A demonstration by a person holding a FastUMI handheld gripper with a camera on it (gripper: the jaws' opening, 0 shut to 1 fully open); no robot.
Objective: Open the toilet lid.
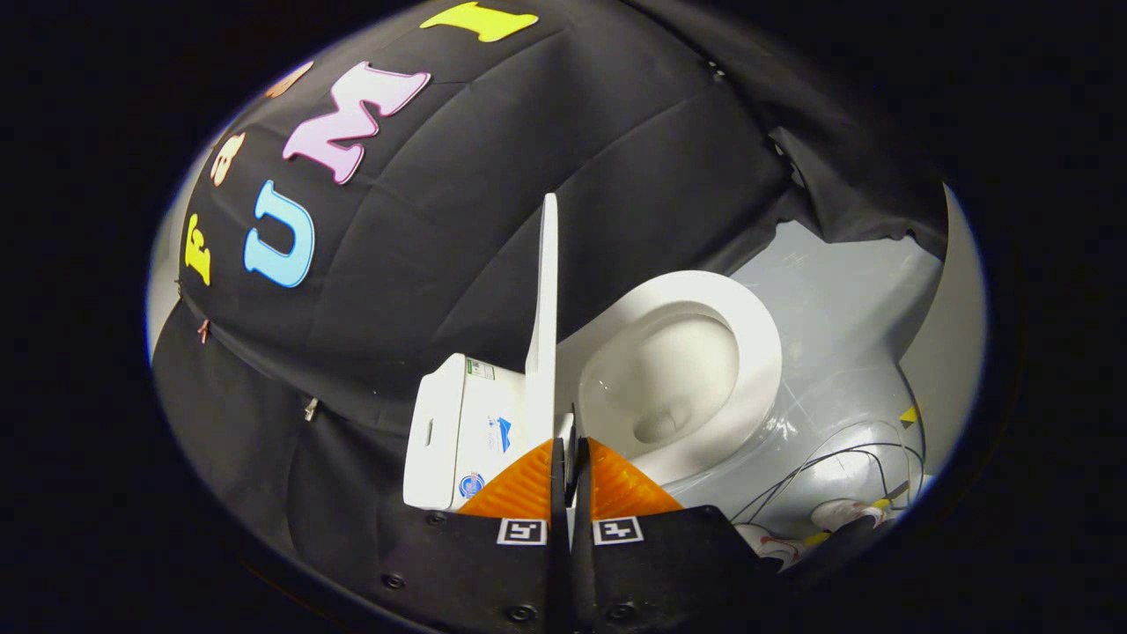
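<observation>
You held the hand-held gripper pinched narrow on the toilet lid, which stood upright beside the open toilet seat; you needed to ease it gently back toward the tank.

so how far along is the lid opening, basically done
Largely done, by the look of it. The toilet lid stands upright, edge-on, next to the tank, and the seat and bowl lie uncovered. In hand: the gripper is nearly closed at the lid's lower edge, with only a thin gap between the fingers; whether they pinch it is unclear. Left: letting go and backing off.
</observation>
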